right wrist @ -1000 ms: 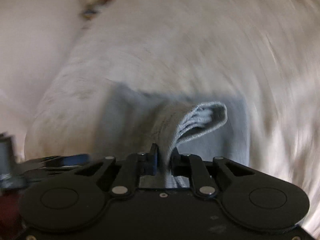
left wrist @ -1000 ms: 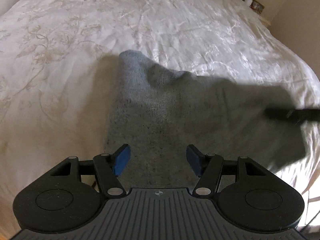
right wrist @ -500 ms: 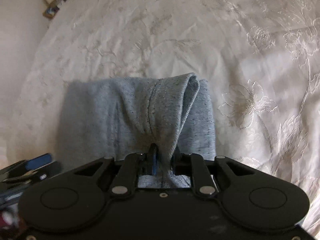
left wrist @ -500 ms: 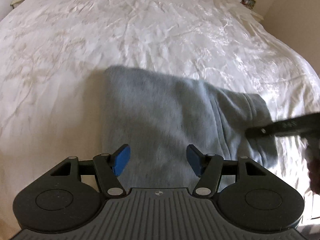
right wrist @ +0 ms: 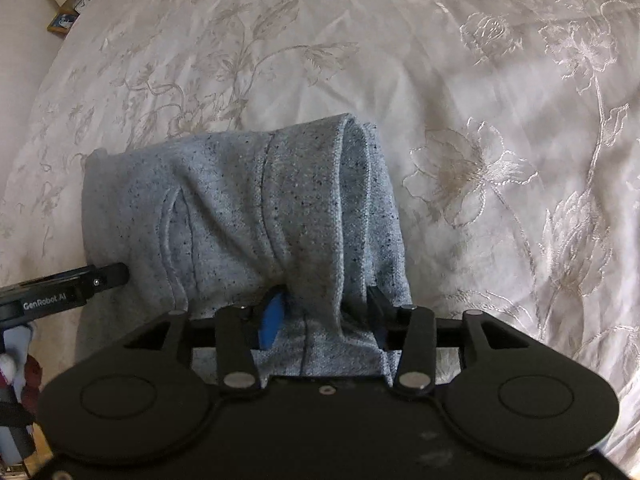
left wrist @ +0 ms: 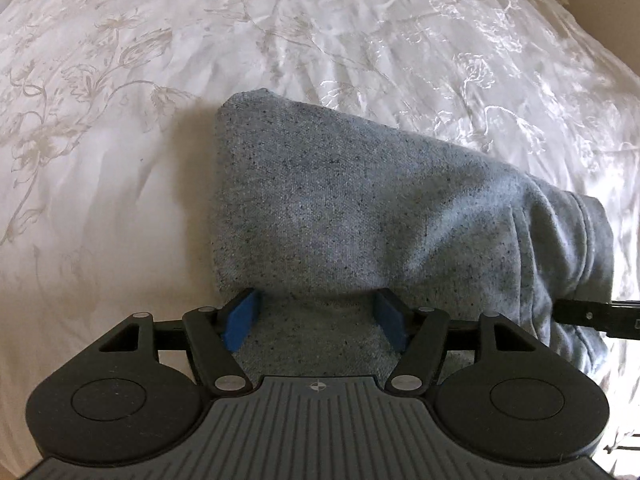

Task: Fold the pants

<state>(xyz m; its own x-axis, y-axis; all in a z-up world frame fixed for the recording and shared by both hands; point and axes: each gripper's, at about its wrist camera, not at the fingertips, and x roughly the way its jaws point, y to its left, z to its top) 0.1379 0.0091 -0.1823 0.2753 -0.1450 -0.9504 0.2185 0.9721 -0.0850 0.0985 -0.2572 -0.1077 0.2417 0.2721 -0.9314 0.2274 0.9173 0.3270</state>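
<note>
Grey pants (left wrist: 360, 216), folded into thick bundle, lay on white floral bedspread (left wrist: 280, 40), near its front edge. Seam and hem (right wrist: 344, 184) faced up on right side. Left gripper (left wrist: 316, 312) stood wide open just above near edge of bundle, blue pads (left wrist: 240, 316) apart from cloth, gripping nothing. Right gripper (right wrist: 326, 312) jaws just opened partway; fold of cloth still between them, pads no longer pinching. Framed items (right wrist: 70, 8) at far corner beyond bed.
</note>
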